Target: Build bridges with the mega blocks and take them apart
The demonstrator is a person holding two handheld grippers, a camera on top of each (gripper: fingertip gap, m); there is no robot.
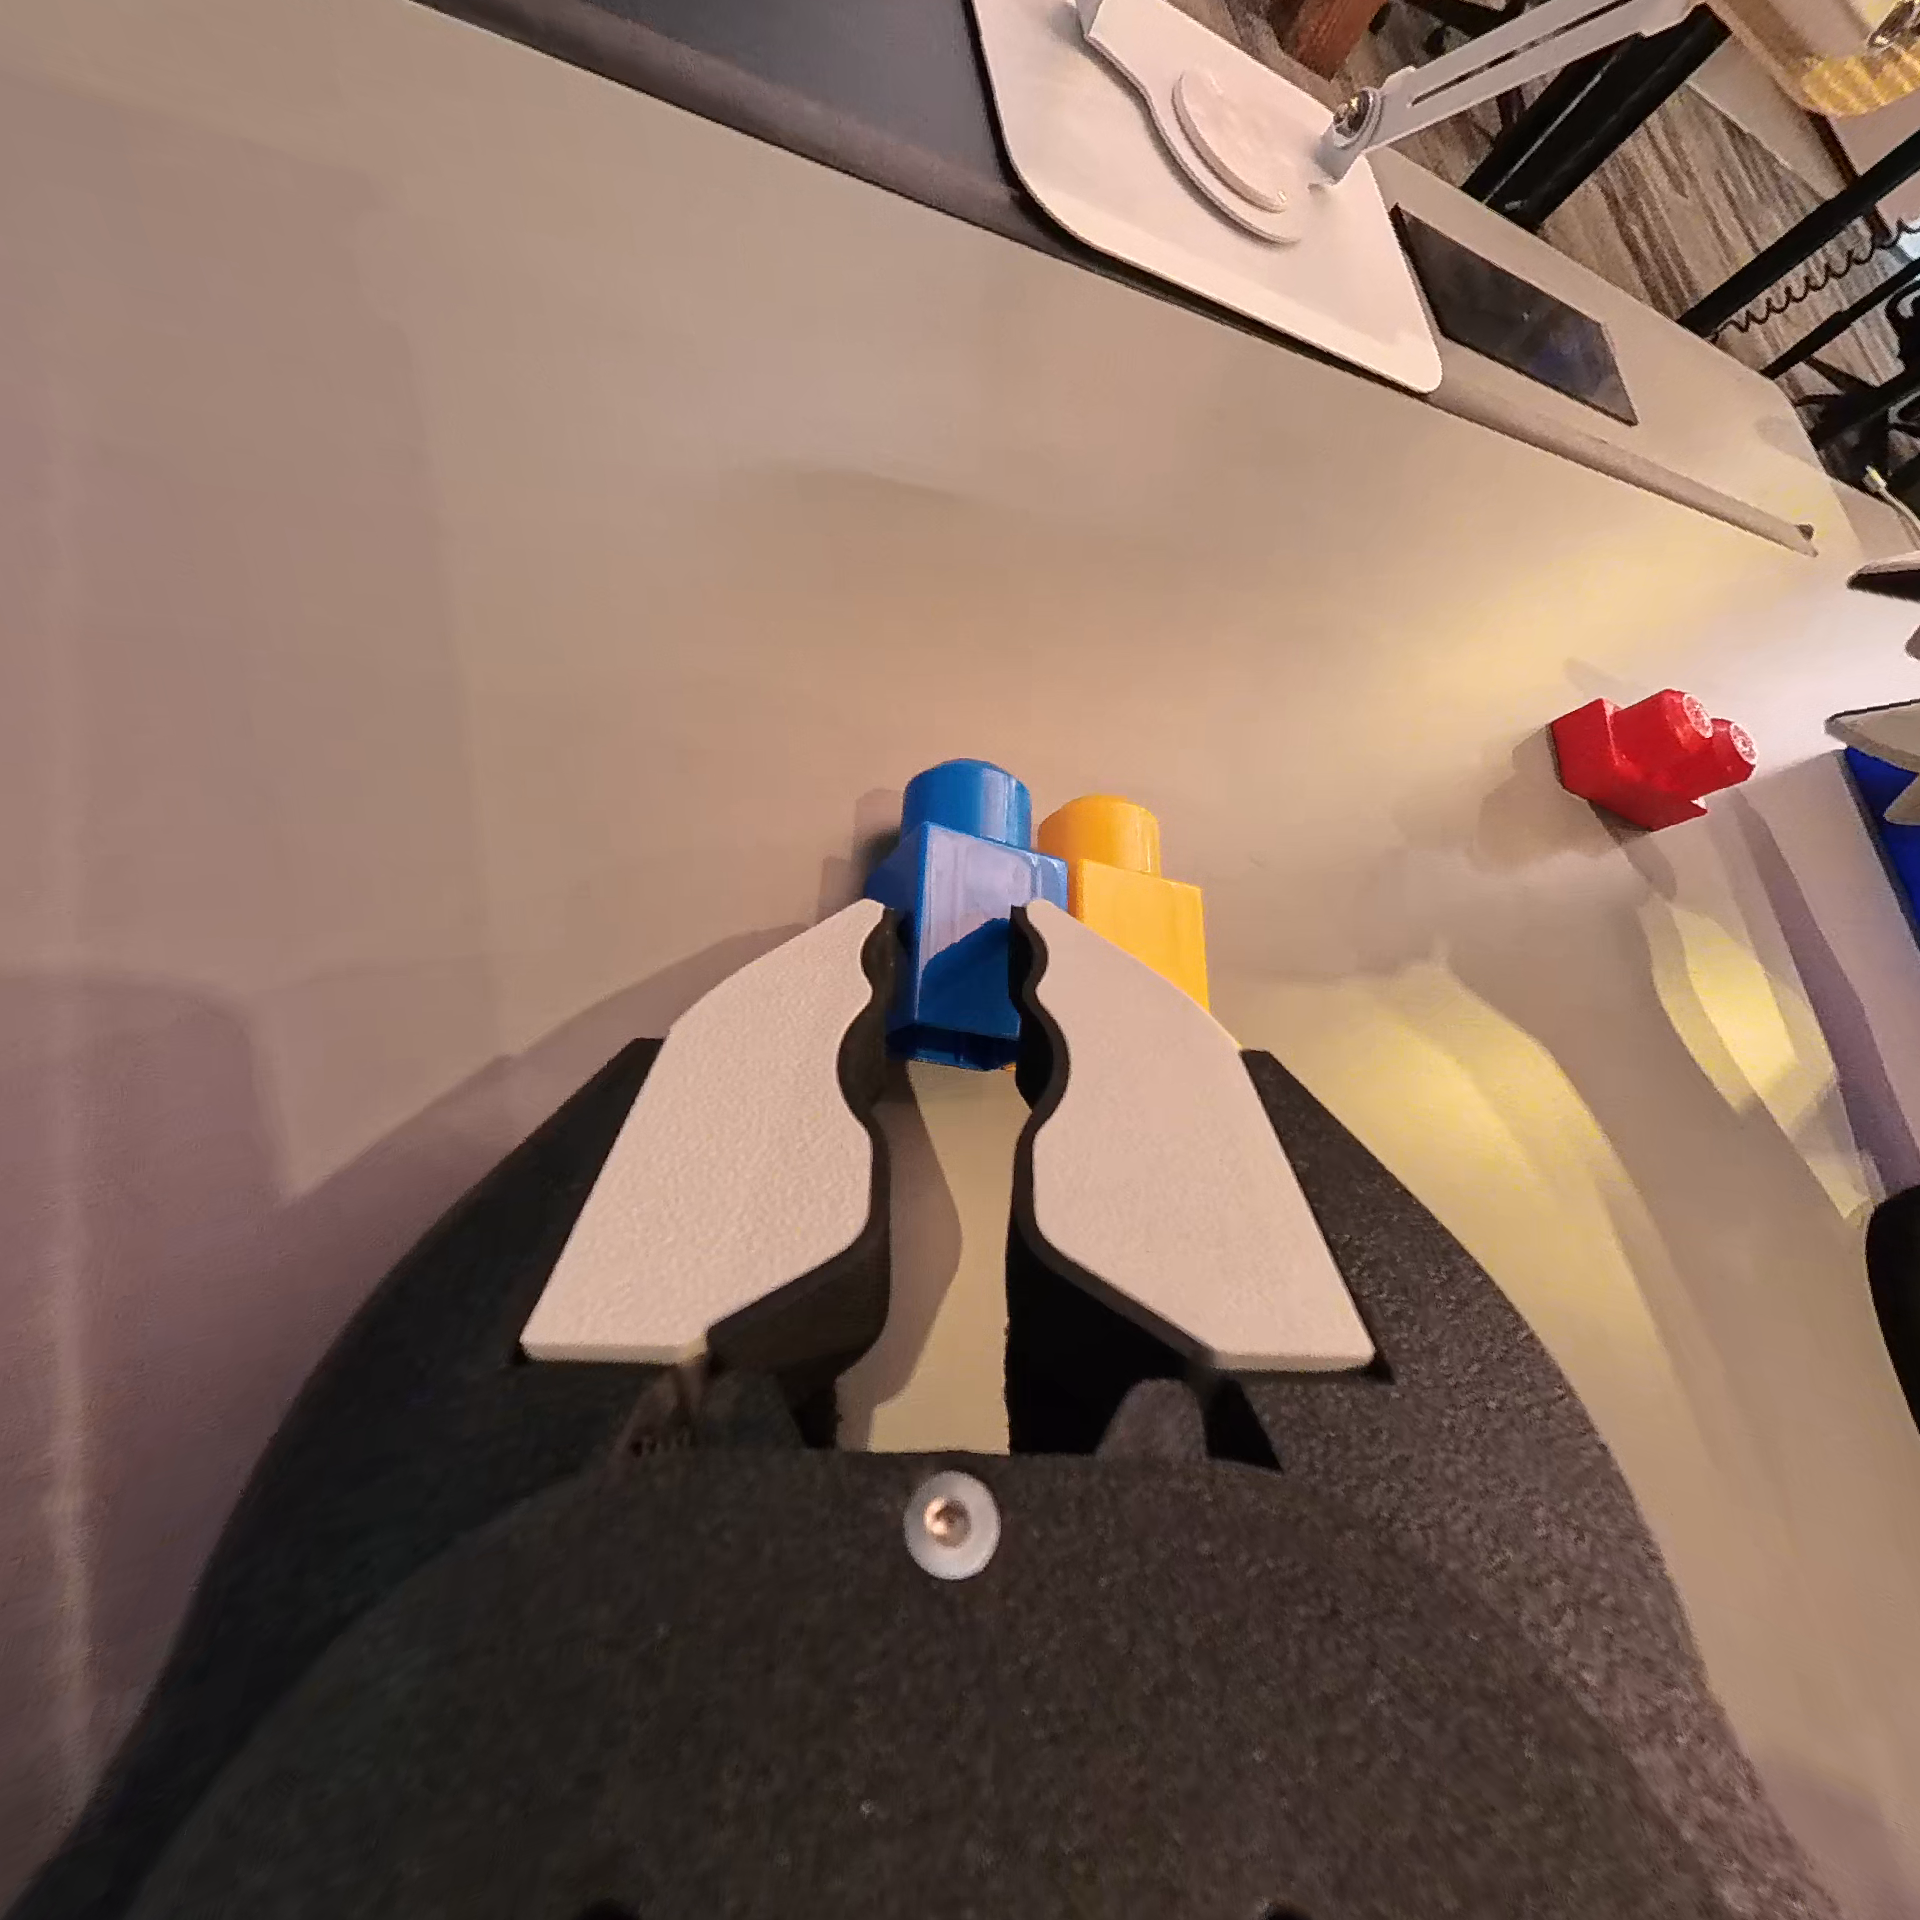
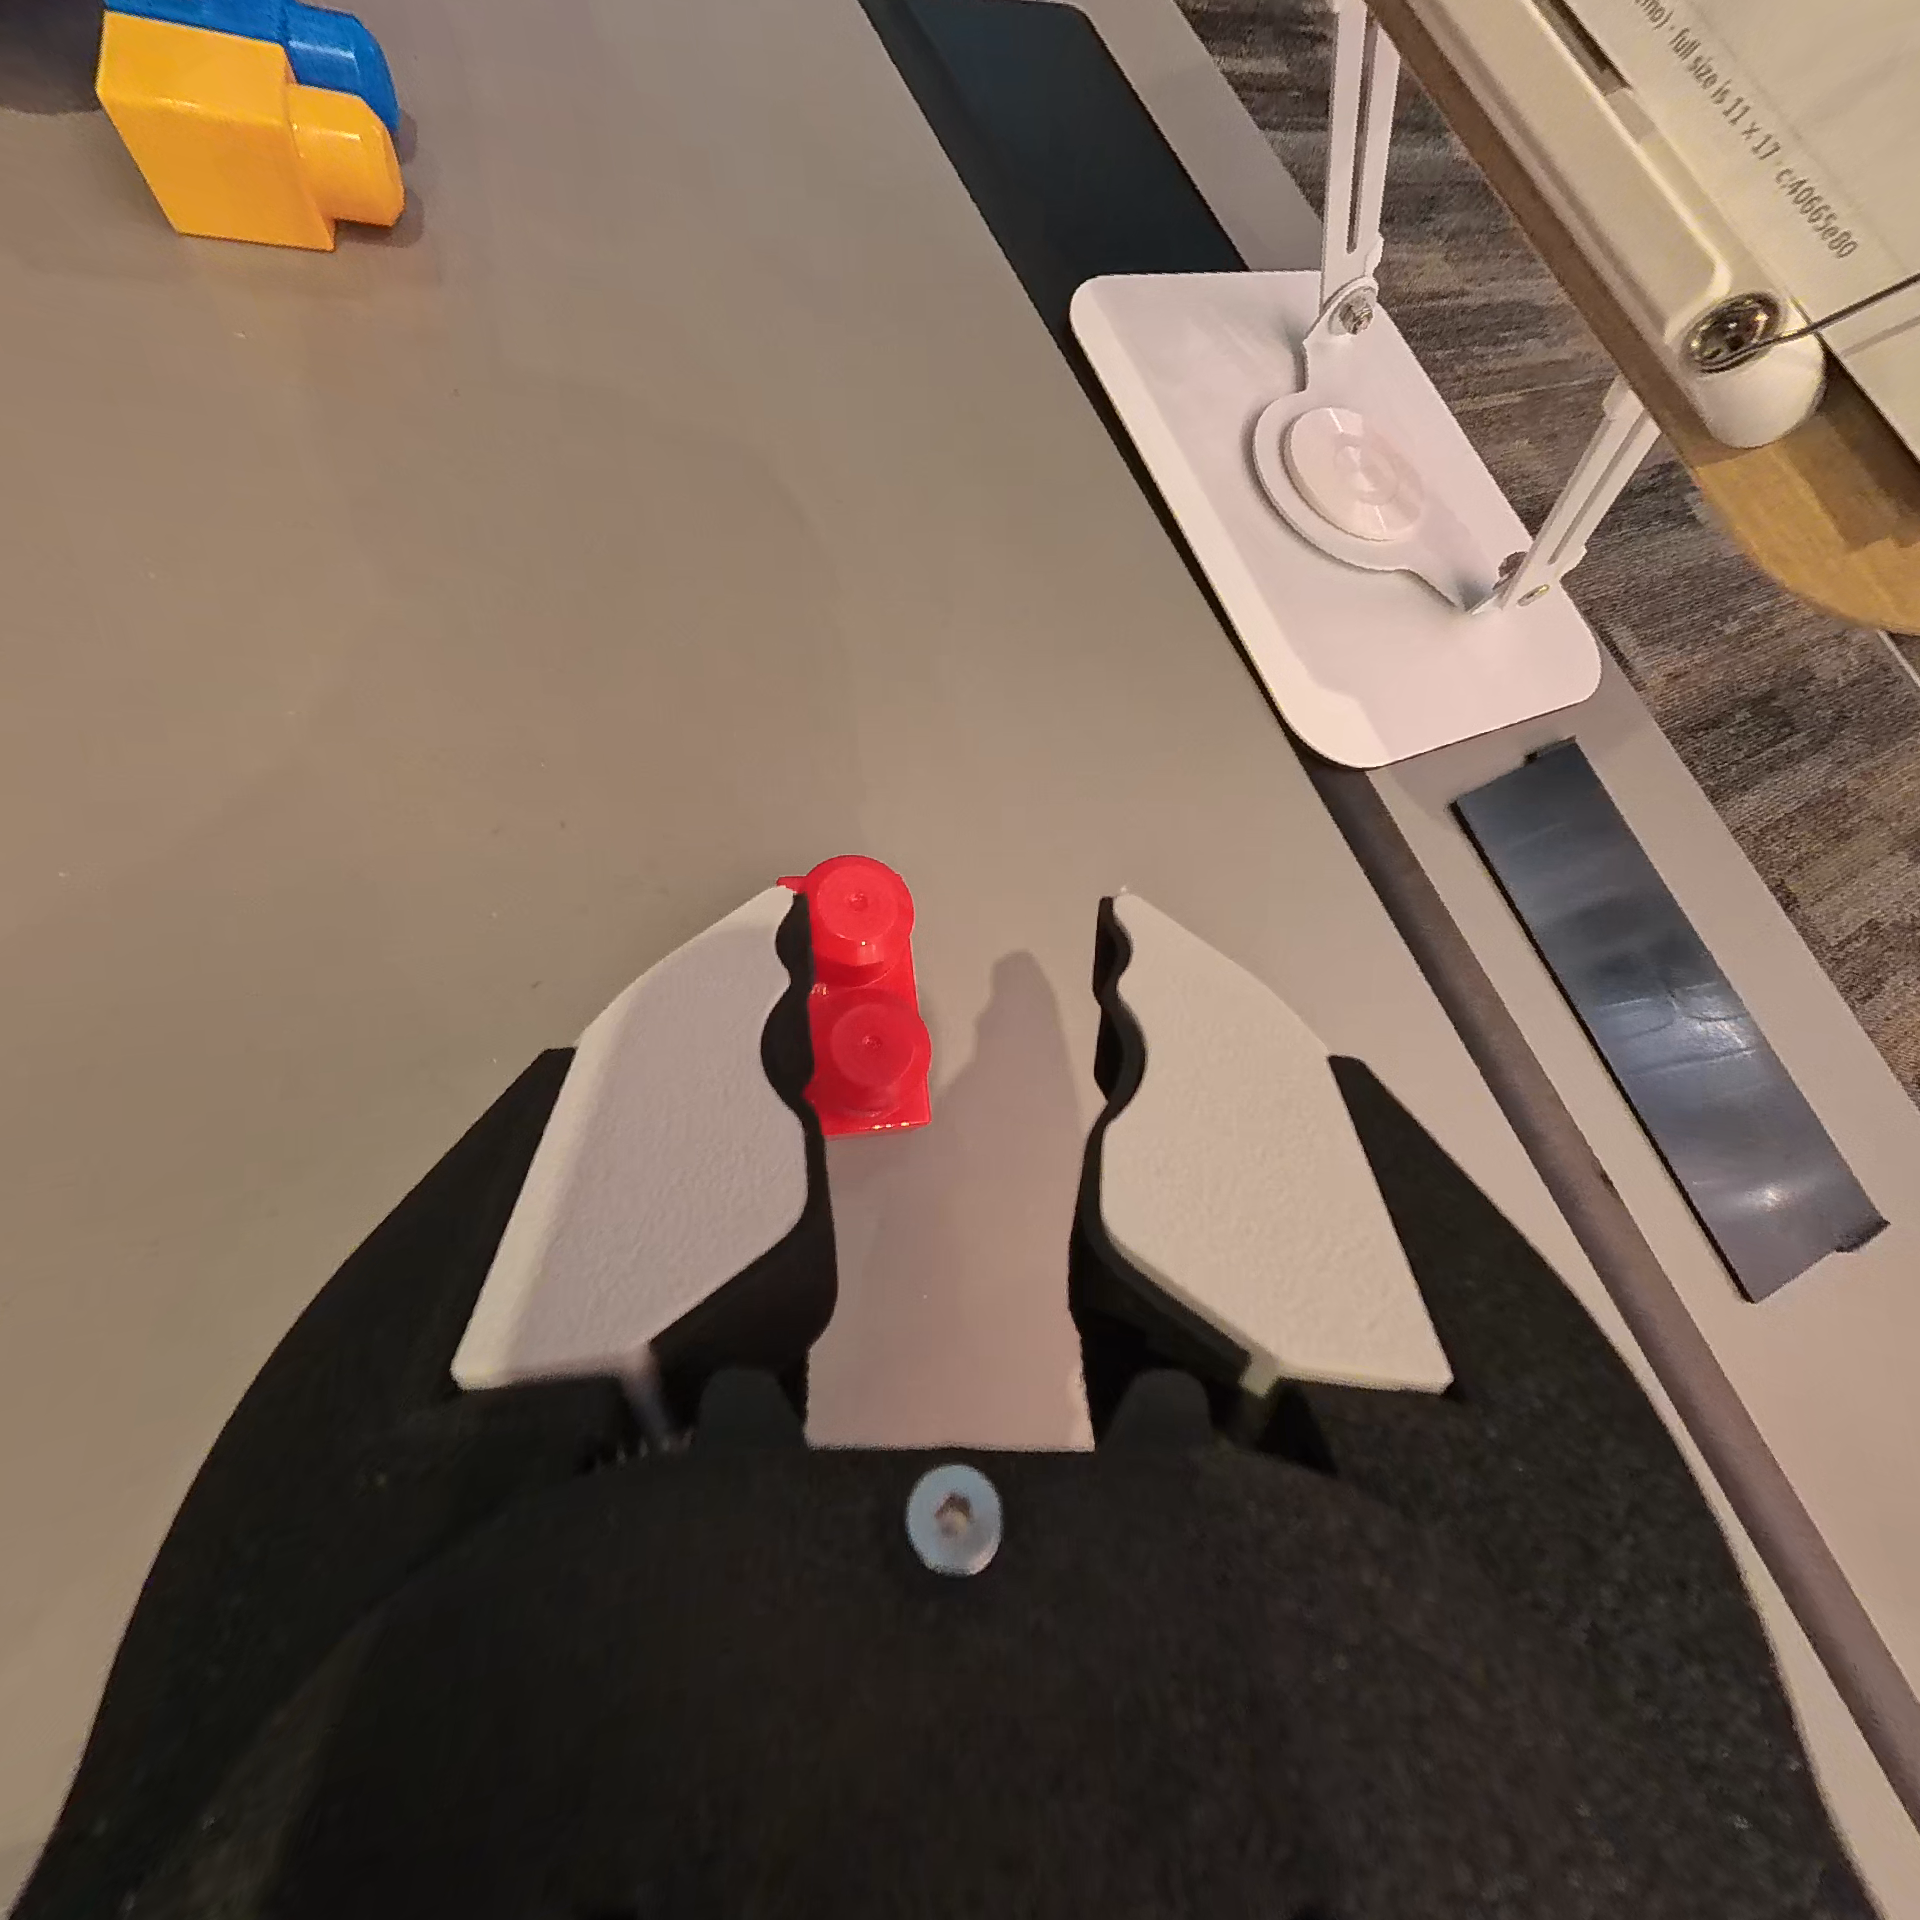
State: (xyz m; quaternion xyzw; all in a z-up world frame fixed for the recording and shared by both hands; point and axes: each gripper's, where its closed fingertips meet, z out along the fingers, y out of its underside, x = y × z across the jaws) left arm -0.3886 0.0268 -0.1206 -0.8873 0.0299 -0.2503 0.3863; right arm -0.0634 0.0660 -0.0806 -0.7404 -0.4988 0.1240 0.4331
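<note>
Left gripper (image 1: 951,914) around blue block (image 1: 961,914)

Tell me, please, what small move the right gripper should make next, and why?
Probably shut the right gripper on the red block: its jaws are open, the block lies between them near one finger. The left gripper already clamps the blue block.

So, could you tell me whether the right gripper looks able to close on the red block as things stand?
Probably yes. The right gripper is open with the red block already between its fingers, close against the left one; bare table lies around it, and the yellow block and blue block sit far off.
</note>
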